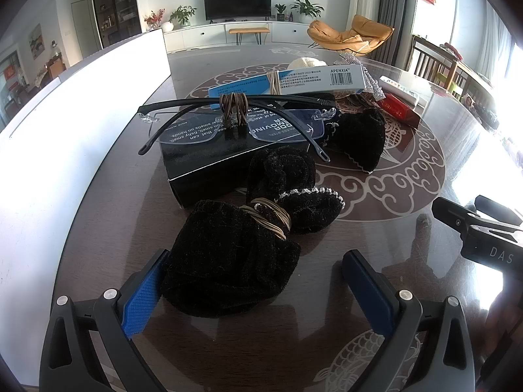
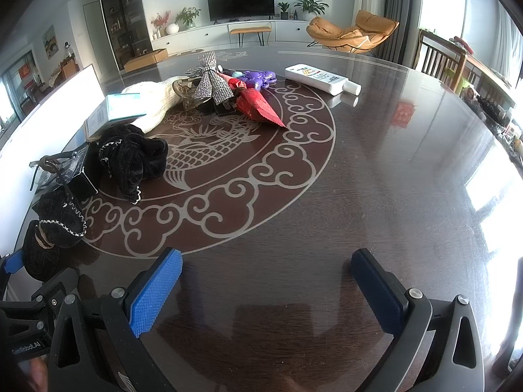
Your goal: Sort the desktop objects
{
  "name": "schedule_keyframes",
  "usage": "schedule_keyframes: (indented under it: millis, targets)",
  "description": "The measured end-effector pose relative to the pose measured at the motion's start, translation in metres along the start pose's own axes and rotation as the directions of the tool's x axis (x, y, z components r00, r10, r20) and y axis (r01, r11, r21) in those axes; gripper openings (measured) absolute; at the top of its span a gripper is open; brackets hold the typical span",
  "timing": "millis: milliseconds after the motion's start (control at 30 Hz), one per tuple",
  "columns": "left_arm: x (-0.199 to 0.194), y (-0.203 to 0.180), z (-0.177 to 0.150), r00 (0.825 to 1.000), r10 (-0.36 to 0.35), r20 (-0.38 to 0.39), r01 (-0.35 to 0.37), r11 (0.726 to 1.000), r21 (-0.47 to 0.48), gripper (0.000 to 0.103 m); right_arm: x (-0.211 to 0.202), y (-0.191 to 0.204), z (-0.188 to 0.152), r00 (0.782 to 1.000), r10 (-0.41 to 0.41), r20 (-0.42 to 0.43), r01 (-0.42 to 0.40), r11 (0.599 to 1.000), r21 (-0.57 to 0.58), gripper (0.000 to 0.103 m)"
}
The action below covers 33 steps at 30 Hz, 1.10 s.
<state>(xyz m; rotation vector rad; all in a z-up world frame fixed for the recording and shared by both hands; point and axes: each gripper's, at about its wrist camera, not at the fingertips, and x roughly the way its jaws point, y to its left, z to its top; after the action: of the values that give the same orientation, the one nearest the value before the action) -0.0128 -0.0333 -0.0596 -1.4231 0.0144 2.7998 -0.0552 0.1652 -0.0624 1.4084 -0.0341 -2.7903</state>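
A black velvet bow with a brown hair tie (image 1: 235, 254) lies on the dark table between the fingers of my open left gripper (image 1: 258, 290); its left pad touches the bow. Behind it sit a black box (image 1: 209, 160) with rimless glasses (image 1: 235, 121) on top, a second black velvet bow (image 1: 359, 137) and a blue-and-white box (image 1: 294, 81). My right gripper (image 2: 268, 290) is open and empty over bare table. In the right wrist view I see the near bow (image 2: 49, 228), the second bow (image 2: 134, 160), a silver bow (image 2: 209, 81), a red packet (image 2: 261, 107), a purple toy (image 2: 255, 78) and a white bottle (image 2: 320, 80).
A white board (image 1: 65, 150) stands along the table's left side. A cream knit item (image 2: 157, 101) lies by the blue-and-white box (image 2: 114, 111). The right gripper's body (image 1: 480, 228) shows at the right edge of the left wrist view. Chairs stand beyond the table's right rim.
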Motion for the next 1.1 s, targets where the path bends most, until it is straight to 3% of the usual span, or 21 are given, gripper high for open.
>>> schedule_keyframes:
  millis: [900, 1100]
  targets:
    - [0.0, 0.001, 0.0, 1.0, -0.011, -0.007, 0.011, 1.0, 0.011, 0.103, 0.0, 0.0, 0.0, 1.0, 0.001, -0.001, -0.001, 1.0, -0.003, 0.103]
    - [-0.017, 0.022, -0.025, 0.999, -0.038, 0.003, 0.038, 0.998, 0.05, 0.103, 0.0, 0.0, 0.0, 1.0, 0.005, 0.002, -0.005, 1.0, 0.0, 0.103]
